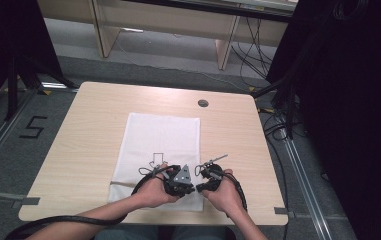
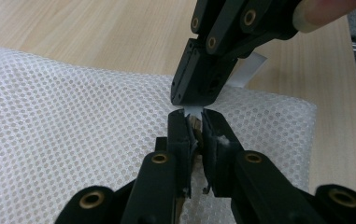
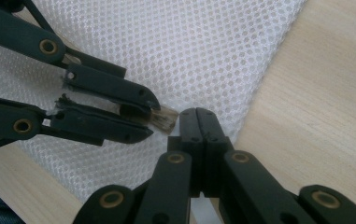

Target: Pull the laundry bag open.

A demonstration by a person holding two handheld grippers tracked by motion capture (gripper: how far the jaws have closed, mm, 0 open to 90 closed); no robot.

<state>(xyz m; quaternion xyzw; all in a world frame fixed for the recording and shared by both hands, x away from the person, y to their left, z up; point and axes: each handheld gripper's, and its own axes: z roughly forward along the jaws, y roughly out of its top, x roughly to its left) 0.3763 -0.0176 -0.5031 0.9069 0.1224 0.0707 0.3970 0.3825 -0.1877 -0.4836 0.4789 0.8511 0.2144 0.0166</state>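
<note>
Small clamped piece [image 3: 166, 116] (identity unclear).

One white mesh bag [image 1: 160, 145] is lying on one wooden table [image 1: 88, 130]. Two grippers are working over it: one left gripper [image 1: 190, 186] and one right gripper [image 1: 200, 176]. Two hands are holding them, a left hand [image 1: 154, 192] and a right hand [image 1: 225, 192]. One round grommet [image 1: 203, 103] is sitting in the tabletop.
</note>
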